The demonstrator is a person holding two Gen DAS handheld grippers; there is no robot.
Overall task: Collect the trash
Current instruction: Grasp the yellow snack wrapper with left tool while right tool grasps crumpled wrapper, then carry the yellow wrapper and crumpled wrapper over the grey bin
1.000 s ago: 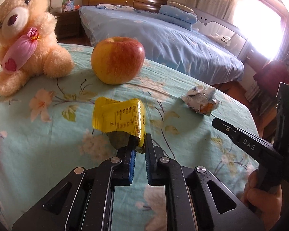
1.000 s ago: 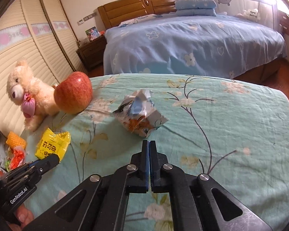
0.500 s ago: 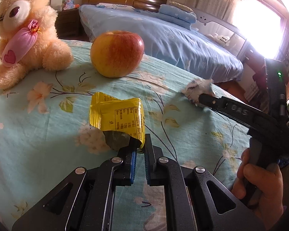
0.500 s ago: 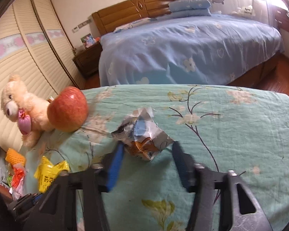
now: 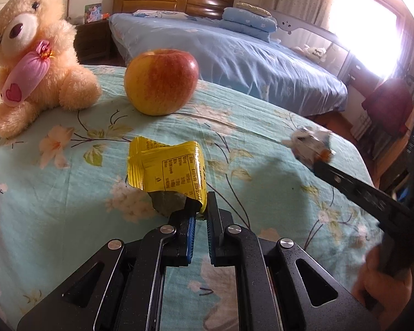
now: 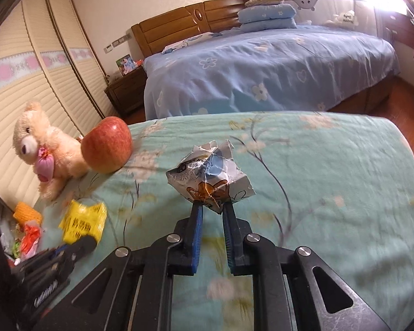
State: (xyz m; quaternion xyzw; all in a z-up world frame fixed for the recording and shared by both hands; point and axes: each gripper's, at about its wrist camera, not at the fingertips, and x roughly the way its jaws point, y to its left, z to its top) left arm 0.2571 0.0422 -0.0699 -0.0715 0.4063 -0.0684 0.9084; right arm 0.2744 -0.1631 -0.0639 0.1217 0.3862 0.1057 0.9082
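left gripper (image 5: 201, 215) fingers pinching crinkled yellow foil wrapper (image 5: 167, 169), right gripper (image 6: 210, 210) fingers clamping crumpled white-blue printed wrapper (image 6: 211, 175), red-yellow apple (image 5: 161, 81) and cream plush teddy bear (image 5: 31, 63) behind on floral turquoise-clothed desk (image 6: 331, 171)

The room is lit by strong daylight from a window (image 5: 372, 35) at the upper right, which is washed out to white glare. A soft shadow is cast on the cloth (image 5: 262, 171) under the wrapper (image 5: 310, 144), which is blurred. Straight lines are bent near the edges, and the corners are dark. The near cloth in the right wrist view is smeared.
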